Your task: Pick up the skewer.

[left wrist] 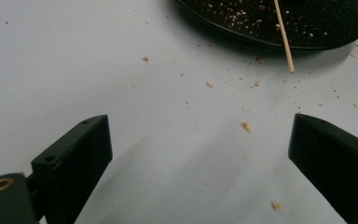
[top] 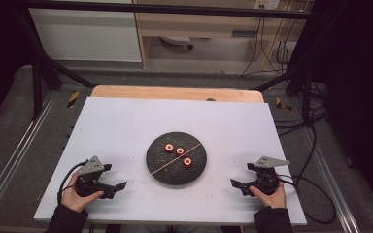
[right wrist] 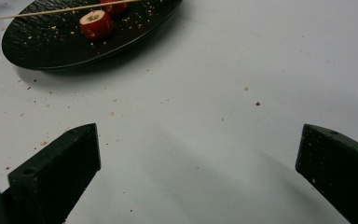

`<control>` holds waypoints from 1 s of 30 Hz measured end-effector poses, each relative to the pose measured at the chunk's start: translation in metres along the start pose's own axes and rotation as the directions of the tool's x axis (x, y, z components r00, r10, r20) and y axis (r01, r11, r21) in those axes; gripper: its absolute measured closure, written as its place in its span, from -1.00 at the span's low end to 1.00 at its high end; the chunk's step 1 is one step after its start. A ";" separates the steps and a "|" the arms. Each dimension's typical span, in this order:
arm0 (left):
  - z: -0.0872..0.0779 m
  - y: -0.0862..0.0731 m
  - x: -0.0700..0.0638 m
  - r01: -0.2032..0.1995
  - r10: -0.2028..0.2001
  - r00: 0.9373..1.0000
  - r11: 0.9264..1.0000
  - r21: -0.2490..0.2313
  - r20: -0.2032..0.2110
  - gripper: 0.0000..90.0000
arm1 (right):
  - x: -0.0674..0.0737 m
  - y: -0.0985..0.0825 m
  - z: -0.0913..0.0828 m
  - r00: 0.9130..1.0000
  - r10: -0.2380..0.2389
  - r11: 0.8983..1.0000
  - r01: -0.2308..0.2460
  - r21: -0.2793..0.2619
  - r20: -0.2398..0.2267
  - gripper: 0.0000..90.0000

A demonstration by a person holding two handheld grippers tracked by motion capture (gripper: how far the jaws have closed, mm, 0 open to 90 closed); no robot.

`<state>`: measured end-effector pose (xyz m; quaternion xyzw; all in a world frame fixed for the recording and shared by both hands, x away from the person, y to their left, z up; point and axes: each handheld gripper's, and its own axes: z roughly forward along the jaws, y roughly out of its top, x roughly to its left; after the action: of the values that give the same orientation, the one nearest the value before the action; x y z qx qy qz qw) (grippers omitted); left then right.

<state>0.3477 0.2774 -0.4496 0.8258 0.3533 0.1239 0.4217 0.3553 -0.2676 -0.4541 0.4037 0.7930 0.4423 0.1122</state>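
One white tabletop (top: 126, 126) carries a black plate (top: 161, 170) at its middle, flanked near-left and near-right by the left tool (top: 118, 188) and right tool (top: 237, 185), both spread and holding nothing, while a skewer (top: 172, 160) and three red rolls (top: 180, 151) lie on the plate.

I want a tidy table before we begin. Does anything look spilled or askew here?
Yes. Crumbs are scattered over the white table around the black plate. The wooden skewer lies slantwise across the plate, one end poking past its rim. The three red pieces sit loose beside it.
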 end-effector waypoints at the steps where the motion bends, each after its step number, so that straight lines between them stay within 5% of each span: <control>1: 0.000 0.000 0.000 0.002 -0.002 1.000 1.000 0.001 0.002 -0.86 | 0.000 0.000 0.000 1.000 -0.002 1.000 0.002 -0.001 0.001 -0.98; 30: 0.009 0.034 -0.023 -0.037 0.037 0.999 0.999 0.036 0.018 -0.86 | -0.001 0.001 0.000 1.000 -0.013 1.000 0.013 -0.003 -0.001 -0.98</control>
<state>0.3515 0.2430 -0.4265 0.8407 0.3365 0.1180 0.4075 0.3563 -0.2678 -0.4540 0.3982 0.7949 0.4431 0.1155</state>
